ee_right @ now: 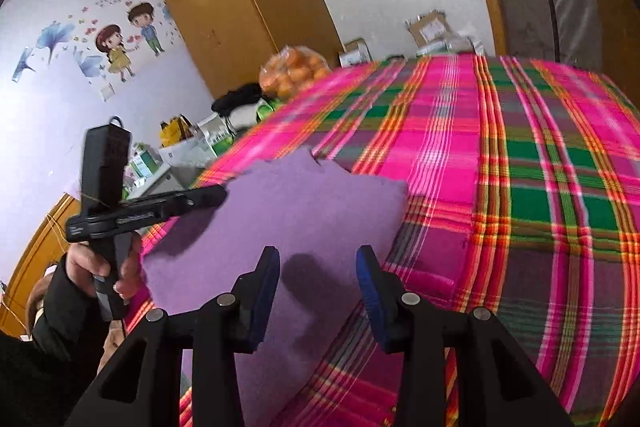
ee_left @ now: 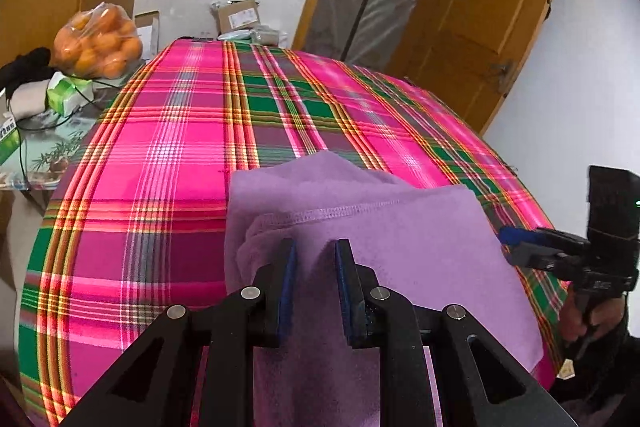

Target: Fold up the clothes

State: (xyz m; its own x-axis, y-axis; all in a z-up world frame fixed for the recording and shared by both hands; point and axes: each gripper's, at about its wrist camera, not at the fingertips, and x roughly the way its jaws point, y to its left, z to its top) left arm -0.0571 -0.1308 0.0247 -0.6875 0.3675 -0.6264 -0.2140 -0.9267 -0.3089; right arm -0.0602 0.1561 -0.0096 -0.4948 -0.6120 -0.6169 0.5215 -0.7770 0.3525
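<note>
Left tool (ee_left: 316, 247): fingers apart, purple cloth (ee_left: 360, 227) bunched between them, no firm pinch visible. Right tool (ee_right: 318, 255): fingers wide apart over the cloth's near edge, holding nothing. Cloth: folded, lying at the near edge of the plaid-covered bed (ee_left: 160, 147). Beyond: bag of oranges (ee_left: 98, 43), cardboard box (ee_left: 238, 15), its label unreadable; cartoon wall stickers (ee_right: 128, 35).

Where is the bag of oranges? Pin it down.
The bag of oranges sits off the plaid bed's far left corner in the left wrist view, on the cluttered side table beside a green box.
</note>
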